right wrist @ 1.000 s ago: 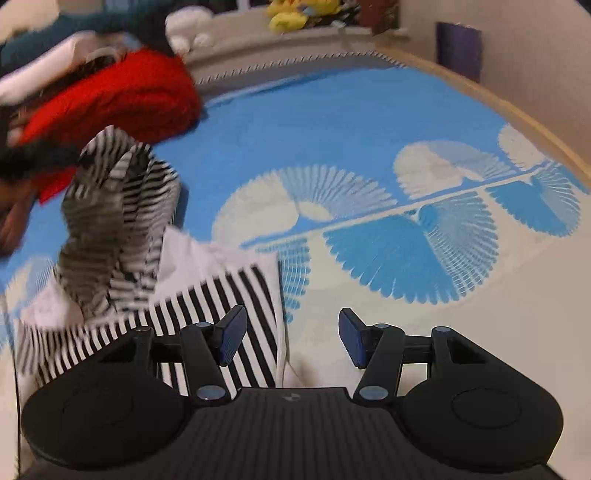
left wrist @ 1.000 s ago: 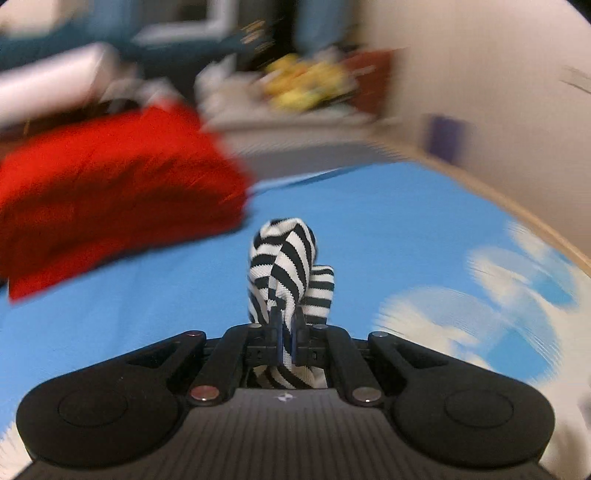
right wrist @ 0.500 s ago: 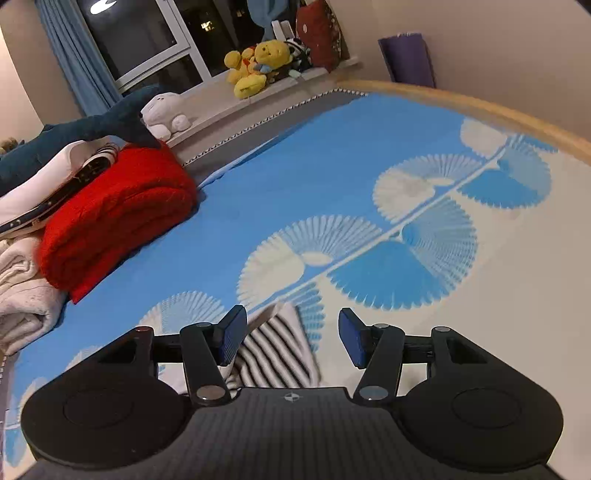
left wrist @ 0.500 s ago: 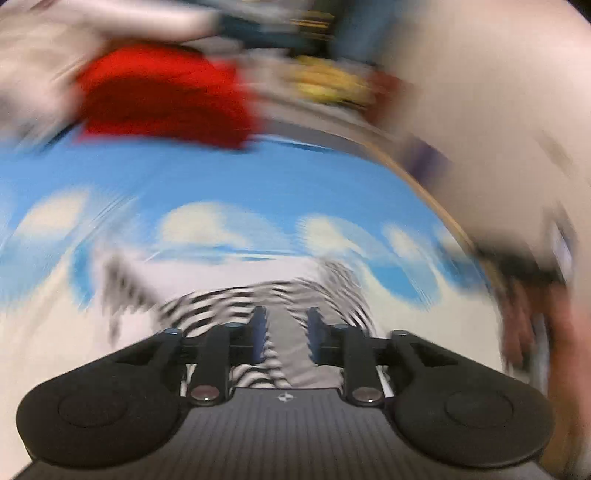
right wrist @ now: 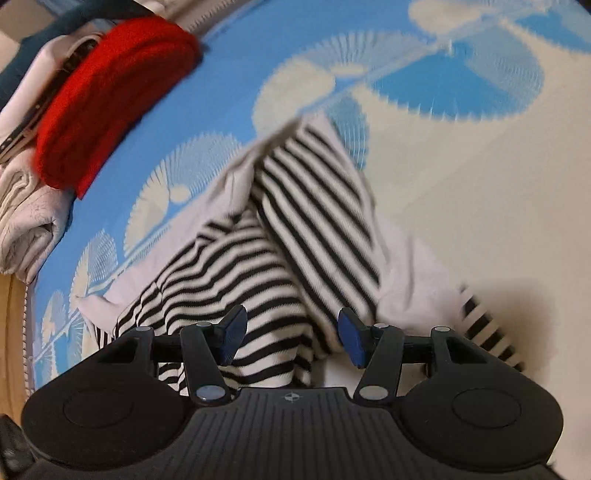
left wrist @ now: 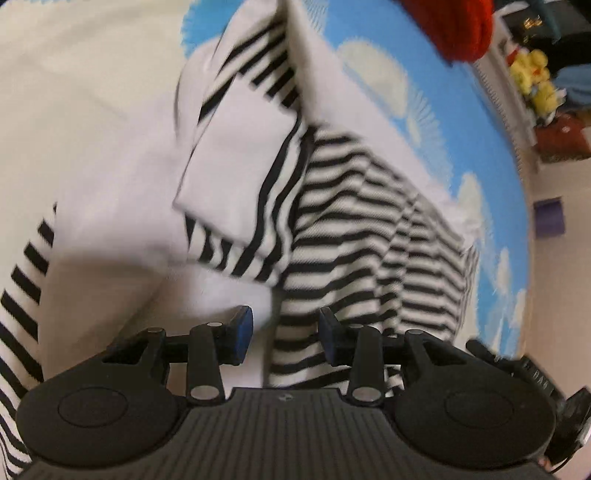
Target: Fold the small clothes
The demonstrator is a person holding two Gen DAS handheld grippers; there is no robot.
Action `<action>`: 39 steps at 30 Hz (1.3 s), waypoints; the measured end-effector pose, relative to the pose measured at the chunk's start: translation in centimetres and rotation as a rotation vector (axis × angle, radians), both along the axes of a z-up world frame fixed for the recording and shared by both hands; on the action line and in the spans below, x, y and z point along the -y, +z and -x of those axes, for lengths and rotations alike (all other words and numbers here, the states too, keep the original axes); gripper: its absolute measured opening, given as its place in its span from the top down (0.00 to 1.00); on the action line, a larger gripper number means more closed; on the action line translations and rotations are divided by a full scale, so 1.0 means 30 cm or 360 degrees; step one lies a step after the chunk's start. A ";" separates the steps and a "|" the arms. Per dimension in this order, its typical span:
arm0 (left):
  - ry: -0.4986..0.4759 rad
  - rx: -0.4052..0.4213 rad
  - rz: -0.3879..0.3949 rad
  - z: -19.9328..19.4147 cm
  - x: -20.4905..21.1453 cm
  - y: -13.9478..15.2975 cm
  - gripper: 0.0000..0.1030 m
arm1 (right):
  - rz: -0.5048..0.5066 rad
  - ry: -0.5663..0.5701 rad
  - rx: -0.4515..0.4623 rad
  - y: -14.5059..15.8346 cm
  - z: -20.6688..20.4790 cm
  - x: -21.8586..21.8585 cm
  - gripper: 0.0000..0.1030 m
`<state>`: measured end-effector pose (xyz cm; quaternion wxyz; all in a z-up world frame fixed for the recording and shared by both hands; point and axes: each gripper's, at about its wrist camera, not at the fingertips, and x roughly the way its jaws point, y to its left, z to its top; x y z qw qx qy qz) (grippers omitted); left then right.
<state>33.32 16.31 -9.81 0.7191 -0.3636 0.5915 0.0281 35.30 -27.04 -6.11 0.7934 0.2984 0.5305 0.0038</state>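
A black-and-white striped garment (left wrist: 354, 236) with white panels lies bunched on the blue and cream patterned bed cover. My left gripper (left wrist: 282, 334) points down over its near edge. Its jaws are opening, and striped cloth shows below the gap without being pinched. In the right wrist view the same striped garment (right wrist: 295, 229) spreads under my right gripper (right wrist: 291, 334), which stands open just above a striped fold. Nothing is pressed between its blue pads (right wrist: 351, 338).
A folded red knit (right wrist: 110, 96) lies on the bed cover (right wrist: 461, 155) at the upper left, on a stack of white and grey folded clothes (right wrist: 26, 210). The red knit (left wrist: 454, 26) and yellow plush toys (left wrist: 532, 77) show at the left wrist view's upper right.
The left gripper let go of the striped sleeve, swung down and rolled over the garment, its jaws spreading. The right gripper dropped closer to the striped cloth, still open.
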 end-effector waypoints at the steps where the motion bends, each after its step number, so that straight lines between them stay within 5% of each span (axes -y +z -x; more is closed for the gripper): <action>1: -0.0024 0.0012 0.0004 -0.006 0.004 -0.004 0.76 | 0.0000 0.0024 -0.0016 -0.014 -0.011 -0.014 0.45; 2: -0.0036 0.0030 -0.0007 -0.014 0.005 -0.001 0.94 | 0.0016 0.0040 -0.0036 -0.027 -0.020 -0.029 0.45; 4: -0.0063 0.0084 -0.0019 -0.036 0.000 0.017 0.99 | 0.0022 0.0075 -0.0053 -0.049 -0.031 -0.052 0.51; 7: -0.0036 0.0284 -0.0059 -0.048 -0.024 0.116 0.99 | -0.0054 0.0072 -0.0013 -0.049 -0.046 -0.057 0.99; 12: 0.0140 0.0743 -0.0125 -0.009 -0.114 0.299 0.99 | -0.0305 -0.0111 0.0481 0.106 -0.033 0.031 0.99; 15: 0.0221 0.0786 -0.0121 0.018 -0.155 0.313 0.99 | -0.0407 -0.0252 0.0668 0.151 -0.005 0.101 0.99; 17: 0.0200 0.0659 -0.0091 0.015 -0.159 0.273 0.99 | -0.0445 -0.0292 0.0599 0.126 -0.006 0.126 0.99; 20: 0.0038 0.0225 -0.0167 -0.014 -0.130 0.141 0.98 | -0.0170 -0.0107 0.0083 -0.003 -0.048 0.092 0.99; 22: 0.0100 0.0072 -0.0068 -0.006 -0.144 0.070 0.92 | -0.0140 -0.0148 -0.0129 -0.082 -0.042 0.096 0.97; 25: 0.0191 0.0130 0.0040 0.007 -0.172 0.087 0.72 | -0.0110 -0.0153 -0.0083 -0.051 -0.046 0.087 0.85; 28: 0.0200 0.0192 0.0003 -0.005 -0.152 0.104 0.55 | 0.0006 -0.0112 0.0099 0.025 -0.049 0.067 0.46; 29: 0.0195 0.0180 0.0015 -0.014 -0.143 0.094 0.55 | 0.0031 -0.0091 0.0111 0.029 -0.053 0.063 0.46; 33: 0.0243 0.0117 0.0068 -0.021 -0.142 0.038 0.63 | -0.0048 -0.0113 -0.0022 -0.050 -0.055 0.078 0.48; 35: 0.0275 0.0169 0.0043 -0.023 -0.139 0.044 0.99 | -0.0105 -0.0124 -0.0032 -0.073 -0.047 0.071 0.75; 37: 0.0341 0.0363 0.0075 -0.019 -0.158 0.089 0.99 | -0.0166 -0.0129 0.0064 -0.056 -0.046 0.068 0.91; 39: 0.0399 0.0618 0.0118 -0.002 -0.179 0.175 0.99 | -0.0311 -0.0154 0.0250 -0.001 -0.031 0.072 0.93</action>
